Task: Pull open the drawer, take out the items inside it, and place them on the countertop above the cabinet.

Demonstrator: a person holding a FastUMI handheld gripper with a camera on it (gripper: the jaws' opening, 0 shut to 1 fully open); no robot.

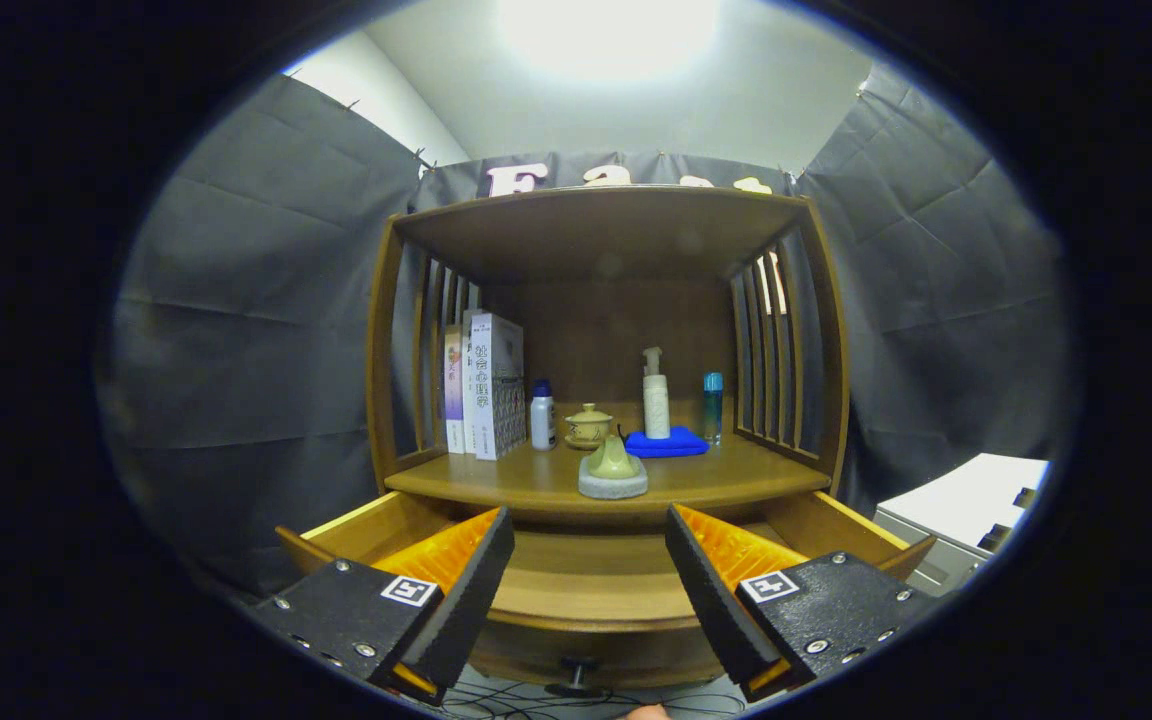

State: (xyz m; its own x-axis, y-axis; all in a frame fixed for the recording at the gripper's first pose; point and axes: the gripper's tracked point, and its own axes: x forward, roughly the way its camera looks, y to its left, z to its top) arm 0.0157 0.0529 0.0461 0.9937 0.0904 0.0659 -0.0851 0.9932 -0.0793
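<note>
Gripper (588, 570) open, empty, above the pulled-out drawer (586, 575); drawer floor between fingers looks bare. Beyond, on the surface (536, 482): teapot (613, 468), cloth (668, 443), bottles. Risk: crowded surface, so further placing may topple the bottles.

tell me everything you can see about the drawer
The drawer is wooden, a warm brown like the cabinet it belongs to, and it stands pulled open below the countertop. Its side walls flare out past both fingers of the open tool, which hangs over it touching nothing. A dark round knob sits at the middle of its front panel. The part of its floor that shows between the fingers looks bare; the rest is hidden behind them.
</note>
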